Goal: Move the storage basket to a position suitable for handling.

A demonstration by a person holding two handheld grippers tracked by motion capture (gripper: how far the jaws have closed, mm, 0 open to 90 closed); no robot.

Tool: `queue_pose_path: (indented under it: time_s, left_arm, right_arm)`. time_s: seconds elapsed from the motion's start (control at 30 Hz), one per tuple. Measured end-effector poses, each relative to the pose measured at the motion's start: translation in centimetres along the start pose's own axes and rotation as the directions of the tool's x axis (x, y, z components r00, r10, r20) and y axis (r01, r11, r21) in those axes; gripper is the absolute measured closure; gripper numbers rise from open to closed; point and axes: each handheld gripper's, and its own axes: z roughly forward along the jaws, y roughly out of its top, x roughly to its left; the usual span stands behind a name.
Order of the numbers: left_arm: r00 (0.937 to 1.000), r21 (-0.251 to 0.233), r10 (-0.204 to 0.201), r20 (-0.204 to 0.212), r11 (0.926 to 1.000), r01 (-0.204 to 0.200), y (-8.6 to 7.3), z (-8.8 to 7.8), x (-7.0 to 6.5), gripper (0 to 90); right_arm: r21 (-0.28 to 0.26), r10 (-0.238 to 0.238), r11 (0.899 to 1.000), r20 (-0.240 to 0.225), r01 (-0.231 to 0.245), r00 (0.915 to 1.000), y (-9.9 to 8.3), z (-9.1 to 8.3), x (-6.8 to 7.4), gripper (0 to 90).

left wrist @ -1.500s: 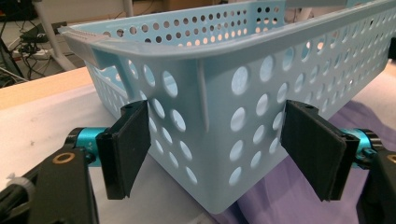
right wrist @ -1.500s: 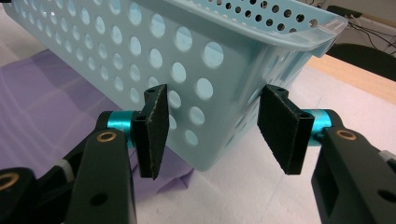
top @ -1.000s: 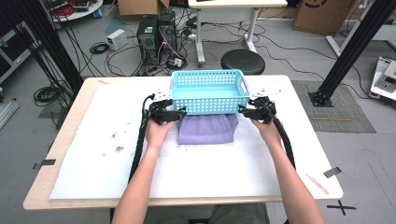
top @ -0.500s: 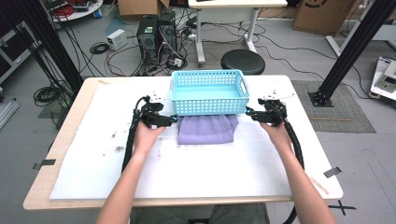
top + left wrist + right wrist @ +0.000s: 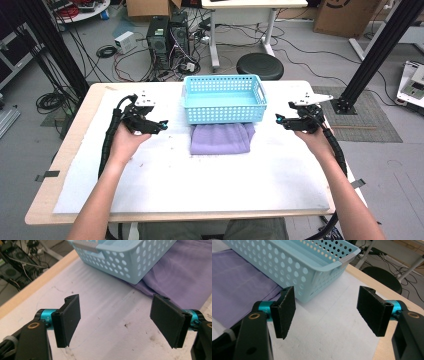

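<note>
A light blue perforated basket (image 5: 223,99) stands at the back middle of the table, its front edge resting on a folded purple cloth (image 5: 220,139). My left gripper (image 5: 162,125) hovers to the basket's left and my right gripper (image 5: 279,120) to its right, both clear of it. In the left gripper view the jaws (image 5: 117,322) stand wide apart over the white mat, with the basket (image 5: 125,260) and cloth (image 5: 182,277) beyond. In the right gripper view the jaws (image 5: 329,312) have just been opening, with nothing between them; the basket (image 5: 294,262) and cloth (image 5: 237,282) lie ahead.
A white mat (image 5: 200,185) covers most of the wooden table. Behind the table are a black stool (image 5: 259,65), computer towers (image 5: 167,30) and loose cables on the floor. A black frame post (image 5: 380,50) rises at the right.
Both hands have pulled outward from the basket's ends, the left one to the left and the right one to the right, and have lifted. Both pairs of jaws stand wider. The basket stays put.
</note>
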Motion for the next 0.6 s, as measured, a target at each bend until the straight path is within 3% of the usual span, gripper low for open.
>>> queue_pose_path:
  time_s: [0.1, 0.33, 0.53, 0.57, 0.6]
  left_arm:
    - [0.9993, -0.044, 0.003, 0.037, 0.9990, -0.001, 0.0, 0.0, -0.4, 24.5]
    - [0.9965, -0.068, -0.031, 0.077, 0.9970, 0.036, -0.8, 1.9, -2.2, 24.5]
    - [0.9930, -0.074, -0.064, 0.100, 0.9947, 0.071, -1.1, 3.0, -3.4, 24.5]
    - [0.9924, -0.097, -0.079, 0.094, 0.9914, 0.088, -1.3, 3.1, -3.8, 24.6]
    - [0.9880, -0.129, -0.114, 0.104, 0.9834, 0.127, -1.6, 3.3, -4.1, 24.6]
  right_arm:
    - [-0.009, 0.005, 1.000, -0.010, -0.005, 0.9999, 0.1, -0.2, 0.1, 31.1]
    - [-0.044, 0.047, 0.998, -0.051, -0.049, 0.9976, -0.4, 0.4, 1.5, 30.7]
    - [-0.058, 0.038, 0.997, -0.069, -0.042, 0.9969, -0.8, 0.8, 2.9, 30.5]
    - [-0.068, 0.045, 0.996, -0.076, -0.050, 0.9961, -1.0, 0.9, 3.4, 30.3]
    - [-0.076, 0.051, 0.995, -0.080, -0.057, 0.9955, -1.2, 0.9, 3.6, 30.3]
